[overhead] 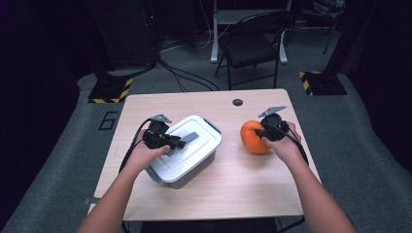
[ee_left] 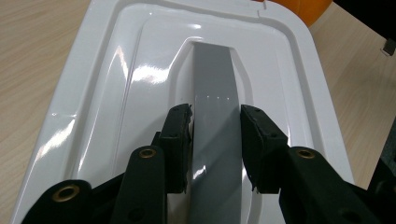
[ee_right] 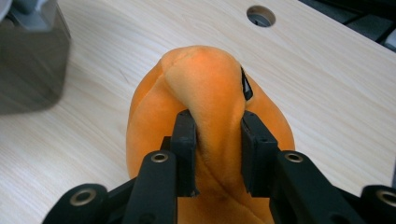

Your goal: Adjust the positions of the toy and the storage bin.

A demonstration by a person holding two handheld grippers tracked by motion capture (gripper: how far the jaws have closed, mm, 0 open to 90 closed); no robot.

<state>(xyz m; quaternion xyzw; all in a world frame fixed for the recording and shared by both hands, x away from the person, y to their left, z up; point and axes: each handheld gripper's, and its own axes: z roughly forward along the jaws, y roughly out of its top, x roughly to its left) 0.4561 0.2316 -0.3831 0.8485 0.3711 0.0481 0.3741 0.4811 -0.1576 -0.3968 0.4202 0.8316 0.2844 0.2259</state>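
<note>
While left hand-held gripper [ee_left: 215,135] clamps lid handle [ee_left: 213,84] | right hand-held gripper [ee_right: 218,140] pinches orange plush [ee_right: 205,93] fold | risk: soft fold slips free.

Bare bench [overhead: 243,179] lies open between the white lidded box [overhead: 204,150] and the orange plush [overhead: 252,138]. Its near edge is open too. Both block low sideways passes.

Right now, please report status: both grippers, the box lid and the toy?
Left gripper shut on grey lid handle, white box closed. Right gripper shut on orange plush toy, pinching a fold. Table between box and toy free.
</note>
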